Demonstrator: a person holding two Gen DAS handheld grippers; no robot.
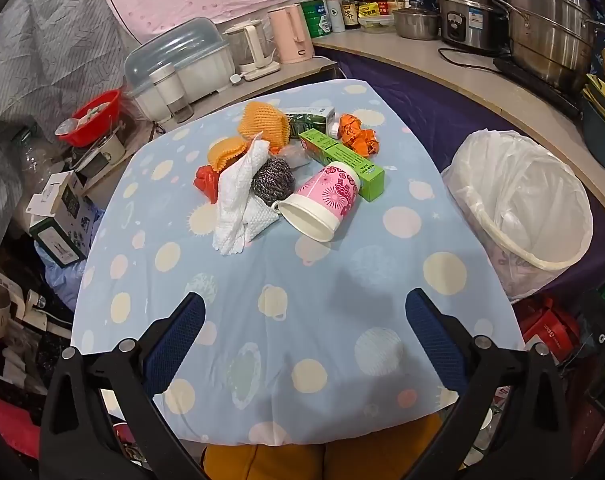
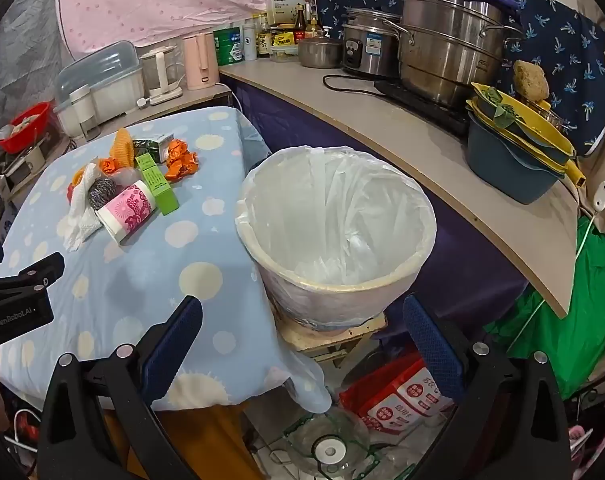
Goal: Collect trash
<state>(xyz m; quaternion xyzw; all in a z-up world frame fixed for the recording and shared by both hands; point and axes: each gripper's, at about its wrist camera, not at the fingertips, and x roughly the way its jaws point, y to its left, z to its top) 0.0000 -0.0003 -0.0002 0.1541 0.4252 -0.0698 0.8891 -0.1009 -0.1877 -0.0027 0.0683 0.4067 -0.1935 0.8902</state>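
Observation:
A pile of trash lies on the blue dotted tablecloth (image 1: 294, 300): a pink paper cup (image 1: 322, 200) on its side, a green box (image 1: 342, 158), white tissue (image 1: 238, 200), a steel scrubber (image 1: 272, 180), orange foam nets (image 1: 262, 122) and crumpled orange wrappers (image 1: 356, 134). A bin with a white liner (image 1: 522, 200) stands right of the table; it also shows in the right wrist view (image 2: 338, 232). My left gripper (image 1: 304, 304) is open and empty over the near cloth. My right gripper (image 2: 302, 308) is open and empty near the bin's front.
A counter (image 2: 402, 136) behind the bin holds steel pots (image 2: 446, 48), a rice cooker (image 2: 366, 48) and stacked basins (image 2: 510, 152). Kettles (image 1: 290, 34) and a dish box (image 1: 178, 68) stand behind the table. Boxes and bags clutter the floor around it.

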